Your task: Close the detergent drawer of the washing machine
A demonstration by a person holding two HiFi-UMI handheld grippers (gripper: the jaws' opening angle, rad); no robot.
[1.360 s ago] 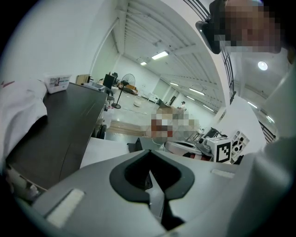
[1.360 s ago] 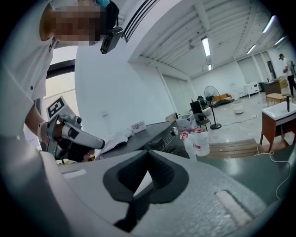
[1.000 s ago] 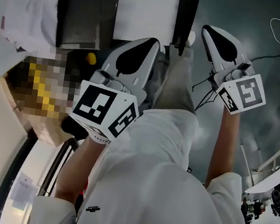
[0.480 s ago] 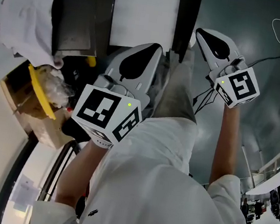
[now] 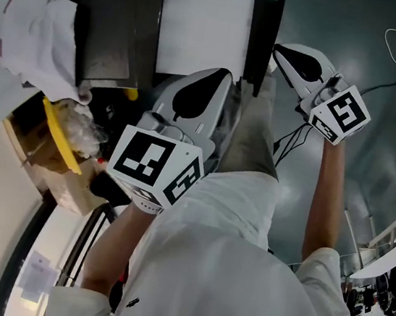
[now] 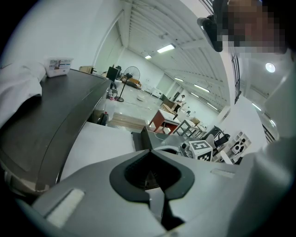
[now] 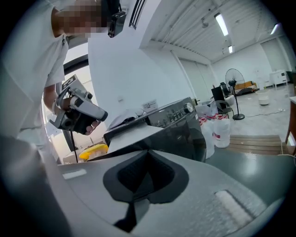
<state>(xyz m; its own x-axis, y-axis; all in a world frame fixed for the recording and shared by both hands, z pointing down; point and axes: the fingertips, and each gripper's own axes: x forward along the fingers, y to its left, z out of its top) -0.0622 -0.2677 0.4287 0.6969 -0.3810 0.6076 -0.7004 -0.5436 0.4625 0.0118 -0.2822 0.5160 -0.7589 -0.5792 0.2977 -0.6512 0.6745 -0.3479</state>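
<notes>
Your right gripper [image 5: 277,50] has edged left toward what looks like the white flat rectangular detergent drawer [image 5: 203,32] since a second ago; both claws are pinched fully together, holding nothing. Press closed tips squarely on its front so it runs in straight. It juts plain-faced from the dark grey washing machine [image 5: 111,24], just beyond your left gripper [image 5: 222,78].

A cloth [image 5: 39,36] lies atop the washing machine [image 5: 111,24], at left.
</notes>
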